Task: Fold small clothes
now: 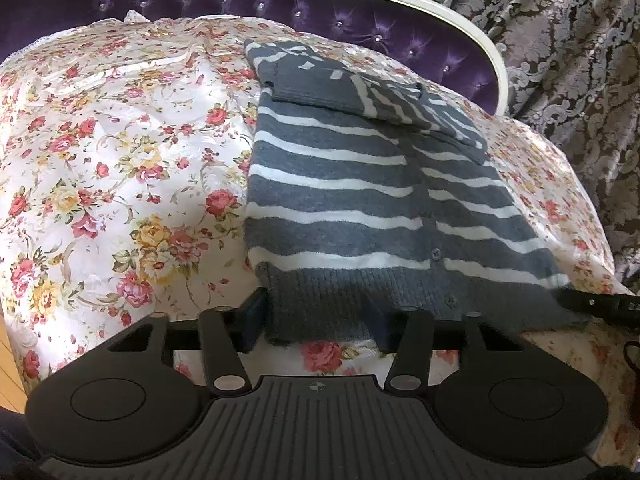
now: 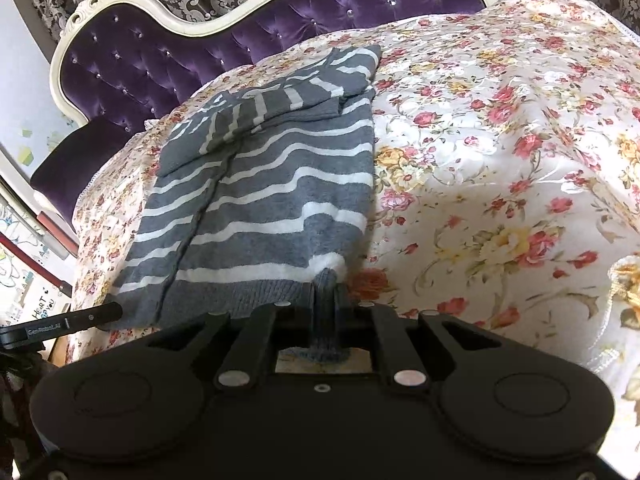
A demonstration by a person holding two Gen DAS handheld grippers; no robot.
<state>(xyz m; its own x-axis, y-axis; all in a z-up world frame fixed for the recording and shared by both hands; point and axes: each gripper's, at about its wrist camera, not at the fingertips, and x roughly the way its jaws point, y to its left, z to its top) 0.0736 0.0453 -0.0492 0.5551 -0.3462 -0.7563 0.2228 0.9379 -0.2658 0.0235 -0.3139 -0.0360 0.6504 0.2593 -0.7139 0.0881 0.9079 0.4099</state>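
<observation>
A grey cardigan with white stripes [image 1: 340,188] lies flat on a floral bedspread [image 1: 120,160], both sleeves folded across its upper part. My left gripper [image 1: 320,320] stands open around the ribbed hem at the near left corner; one finger [image 1: 254,316] shows at the hem's left edge, the other is hidden under the knit. In the right wrist view the cardigan [image 2: 260,192] lies left of centre. My right gripper [image 2: 326,308] is shut on the hem's right corner, with knit bunched between its fingers. The right gripper's tip [image 1: 600,304] shows at the hem in the left wrist view.
The bedspread covers a purple tufted chaise [image 2: 160,60] with a cream frame. Patterned curtains [image 1: 560,40] hang behind. The left gripper's tip [image 2: 80,320] shows at the hem's left corner. Bedspread lies open to the right of the cardigan [image 2: 500,160].
</observation>
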